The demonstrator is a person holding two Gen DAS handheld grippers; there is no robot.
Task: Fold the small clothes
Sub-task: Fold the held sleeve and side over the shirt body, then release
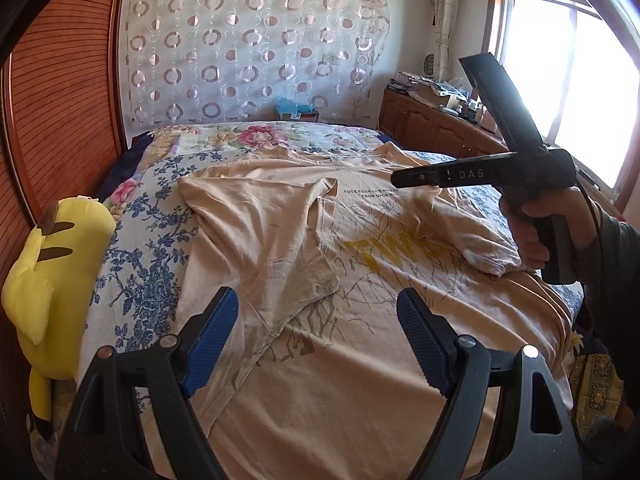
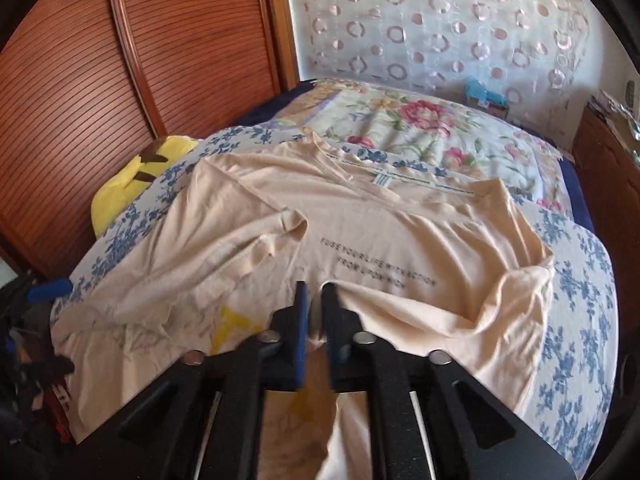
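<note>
A beige t-shirt (image 1: pixel 360 360) with a yellow print lies spread on the bed, its left sleeve (image 1: pixel 272 240) folded in over the chest. My left gripper (image 1: pixel 318 328) hovers open over the shirt's lower part, nothing between its blue pads. In the right wrist view the shirt (image 2: pixel 400 232) fills the middle. My right gripper (image 2: pixel 316 304) is shut on a fold of the right sleeve (image 2: pixel 460 304), with cloth showing in the narrow gap between its jaws. From the left wrist view the right gripper (image 1: pixel 400 179) sits over the chest text, held by a hand (image 1: pixel 528 232).
A yellow plush toy (image 1: pixel 52 272) lies at the bed's left edge against a slatted wooden wardrobe (image 1: pixel 60 100). The floral bedcover (image 1: pixel 152 264) extends beyond the shirt. A cluttered wooden cabinet (image 1: pixel 432 120) stands under the window on the right. A blue item (image 1: pixel 296 110) sits at the bed's far end.
</note>
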